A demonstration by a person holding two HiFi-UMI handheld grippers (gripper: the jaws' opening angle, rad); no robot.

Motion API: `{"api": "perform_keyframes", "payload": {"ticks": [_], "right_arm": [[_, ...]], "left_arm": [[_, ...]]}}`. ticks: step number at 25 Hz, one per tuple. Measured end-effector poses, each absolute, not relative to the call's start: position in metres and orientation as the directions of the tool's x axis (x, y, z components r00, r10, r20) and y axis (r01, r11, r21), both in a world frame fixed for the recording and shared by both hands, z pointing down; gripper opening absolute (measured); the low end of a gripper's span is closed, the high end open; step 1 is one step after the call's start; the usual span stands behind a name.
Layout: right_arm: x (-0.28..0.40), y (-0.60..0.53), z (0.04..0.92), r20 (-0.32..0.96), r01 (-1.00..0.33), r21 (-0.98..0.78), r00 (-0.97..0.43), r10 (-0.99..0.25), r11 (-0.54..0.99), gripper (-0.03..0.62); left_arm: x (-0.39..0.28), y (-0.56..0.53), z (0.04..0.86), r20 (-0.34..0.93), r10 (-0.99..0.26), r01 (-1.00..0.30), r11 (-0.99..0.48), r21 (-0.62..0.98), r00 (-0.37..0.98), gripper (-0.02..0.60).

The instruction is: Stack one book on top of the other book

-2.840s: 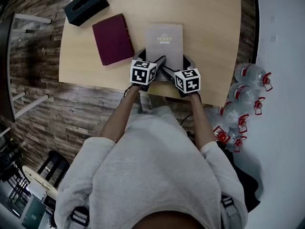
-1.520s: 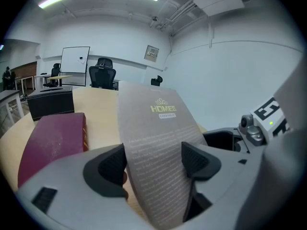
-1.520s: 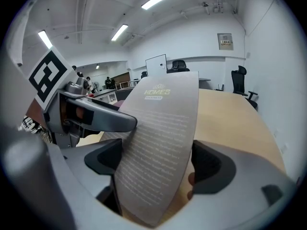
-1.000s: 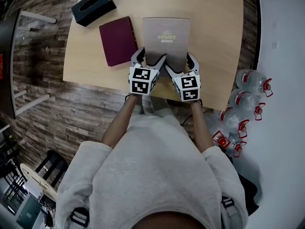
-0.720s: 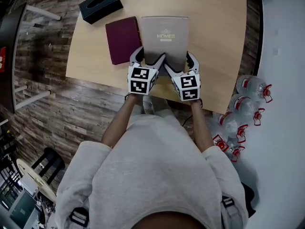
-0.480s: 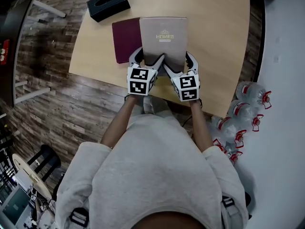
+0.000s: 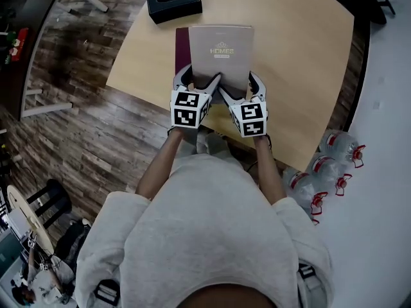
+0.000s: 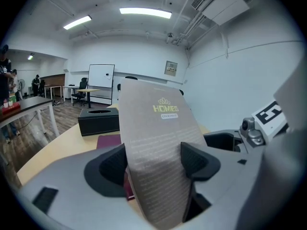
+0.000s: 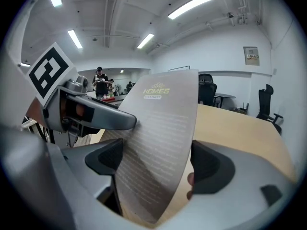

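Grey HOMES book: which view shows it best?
Head view. It shows the grey book from above with its whole cover visible, hiding most of the maroon book. Both gripper views show only its cover, close up and foreshortened, clamped between the jaws.

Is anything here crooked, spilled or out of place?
Nothing is spilled. The grey book is clamped at its near edge by the left gripper and right gripper. It is held off-centre over the maroon book, a strip of which shows at its left. Water bottles crowd the floor beside the table.
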State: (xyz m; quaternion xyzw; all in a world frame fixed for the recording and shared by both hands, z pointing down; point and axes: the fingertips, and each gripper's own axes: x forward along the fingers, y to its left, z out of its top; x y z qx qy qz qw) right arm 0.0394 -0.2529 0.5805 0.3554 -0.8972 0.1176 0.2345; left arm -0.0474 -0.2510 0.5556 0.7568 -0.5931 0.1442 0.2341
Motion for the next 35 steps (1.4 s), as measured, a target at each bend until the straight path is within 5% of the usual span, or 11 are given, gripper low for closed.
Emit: {"api": "perform_keyframes", "payload": {"ticks": [19, 35], "right_arm": [[-0.052, -0.270, 0.572, 0.512, -0.622, -0.044, -0.686, -0.517, 0.782, 0.443], [-0.063, -0.287, 0.598, 0.564, -0.627, -0.087, -0.671, -0.481, 0.774, 0.436]], "left_arm": [[-0.138, -0.260, 0.547, 0.506, -0.846, -0.979, -0.083, 0.184, 0.166, 0.356], [-0.151, -0.279, 0.576, 0.553, -0.808, -0.970, -0.089, 0.224, 0.202, 0.356]]}}
